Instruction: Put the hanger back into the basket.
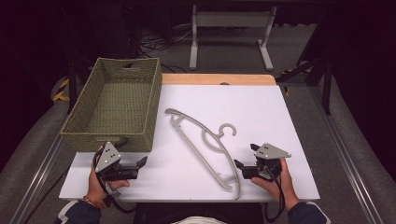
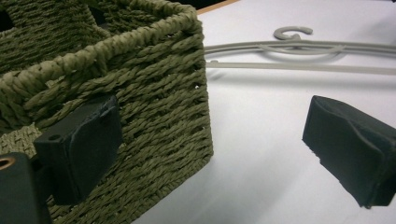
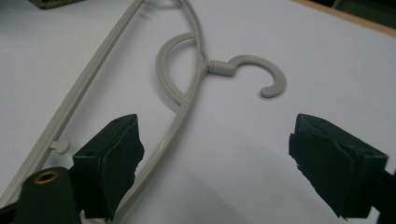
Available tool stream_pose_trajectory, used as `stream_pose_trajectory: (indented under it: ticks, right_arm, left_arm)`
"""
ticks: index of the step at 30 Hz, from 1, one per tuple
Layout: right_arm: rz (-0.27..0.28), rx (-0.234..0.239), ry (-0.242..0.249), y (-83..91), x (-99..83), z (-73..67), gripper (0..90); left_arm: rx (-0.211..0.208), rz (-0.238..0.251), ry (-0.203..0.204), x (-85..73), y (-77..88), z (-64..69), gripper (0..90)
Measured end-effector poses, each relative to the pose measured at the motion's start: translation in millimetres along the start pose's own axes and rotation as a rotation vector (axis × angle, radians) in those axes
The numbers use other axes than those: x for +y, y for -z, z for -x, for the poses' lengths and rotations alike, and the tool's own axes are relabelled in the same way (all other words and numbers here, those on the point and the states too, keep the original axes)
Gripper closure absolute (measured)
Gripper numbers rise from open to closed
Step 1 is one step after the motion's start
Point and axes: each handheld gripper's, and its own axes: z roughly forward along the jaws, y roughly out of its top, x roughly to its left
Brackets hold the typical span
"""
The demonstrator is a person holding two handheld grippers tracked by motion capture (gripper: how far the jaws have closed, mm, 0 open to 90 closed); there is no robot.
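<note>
— Start at the left. What have you got there?

— My left gripper (image 1: pixel 135 167) sits at the near left of the table (image 1: pixel 261 116), jaws spread apart with nothing between them. Just beyond it stands the woven green basket (image 1: pixel 114 105), at the far left of the table. In the left gripper view one of my pads (image 2: pixel 81 144) shows right in front of the basket's near wall; whether it touches the weave I cannot tell.

— And the hanger?

— The grey plastic hanger (image 1: pixel 205 149) lies flat in the middle of the table, between my two grippers. Its long axis runs on a diagonal: one end points far and left, toward the basket's right side, the other end points near and right, almost to the table's near edge. The hook (image 1: pixel 227 130) sticks out from the middle of the curved side toward the right, its open mouth turned near.

— Any brand or writing on it?

— None that I can read, on the hanger or the basket.

— Your right side?

— My right gripper (image 1: pixel 246 156) rests at the near right, just beside the hanger's near end, pointing left at it. Its jaws are released and wide; in the right gripper view the hanger's curved arm passes close by the left pad, ungrasped.
</note>
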Motion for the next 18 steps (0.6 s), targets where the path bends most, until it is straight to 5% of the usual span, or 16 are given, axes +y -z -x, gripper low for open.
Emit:
stream_pose_trajectory:
  ticks: [4,10,13,18]
  right_arm:
    - [-0.076,0.063,0.013,-12.4,10.4,1.8,17.5]
    - [-0.238,0.122,0.055,-39.0,29.2,2.0,35.9]
    - [-0.33,0.149,0.028,-56.6,37.9,4.7,43.9]
    - [-0.377,0.135,-0.016,-73.3,45.0,11.7,53.4]
  left_arm:
    - [-0.005,-0.007,0.007,0.7,-3.0,-1.1,5.3]
    - [-0.005,-0.02,-0.02,0.5,-7.5,1.8,6.8]
    - [-0.014,-0.019,-0.033,0.8,-4.5,3.3,6.7]
    - [-0.022,0.004,-0.026,2.6,-0.8,3.4,6.7]
